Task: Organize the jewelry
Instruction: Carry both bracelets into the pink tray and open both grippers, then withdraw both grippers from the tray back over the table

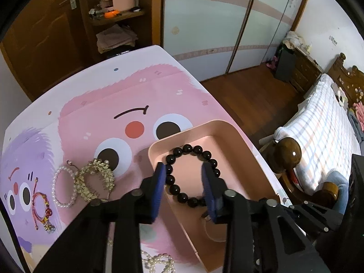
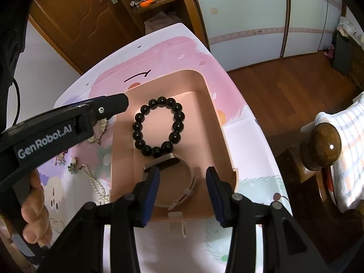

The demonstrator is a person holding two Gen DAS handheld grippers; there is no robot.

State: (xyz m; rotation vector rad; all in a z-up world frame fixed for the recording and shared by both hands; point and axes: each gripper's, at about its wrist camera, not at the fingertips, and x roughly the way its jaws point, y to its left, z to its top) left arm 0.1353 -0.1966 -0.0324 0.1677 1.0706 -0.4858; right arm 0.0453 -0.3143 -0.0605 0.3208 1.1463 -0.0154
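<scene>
A pink tray [image 1: 229, 141] [image 2: 218, 141] sits on the cartoon-printed table. A black bead bracelet [image 1: 193, 151] [image 2: 159, 126] lies inside it, with a watch [image 2: 173, 177] nearer me. My left gripper [image 1: 183, 170] is open and empty above the bracelet, a finger on each side. My right gripper [image 2: 183, 175] is open and empty over the watch. Left of the tray lie a pearl bracelet [image 1: 63, 186], a gold bracelet [image 1: 95, 179], a red string bracelet [image 1: 42, 209] and a pearl strand [image 1: 159, 261] [image 2: 97, 186].
The table [image 1: 91, 95] [image 2: 248, 136] ends close to the tray's right side, with wooden floor below. A bed with a wooden post [image 1: 289, 152] [image 2: 323, 145] stands to the right. A door and shelves stand behind the table.
</scene>
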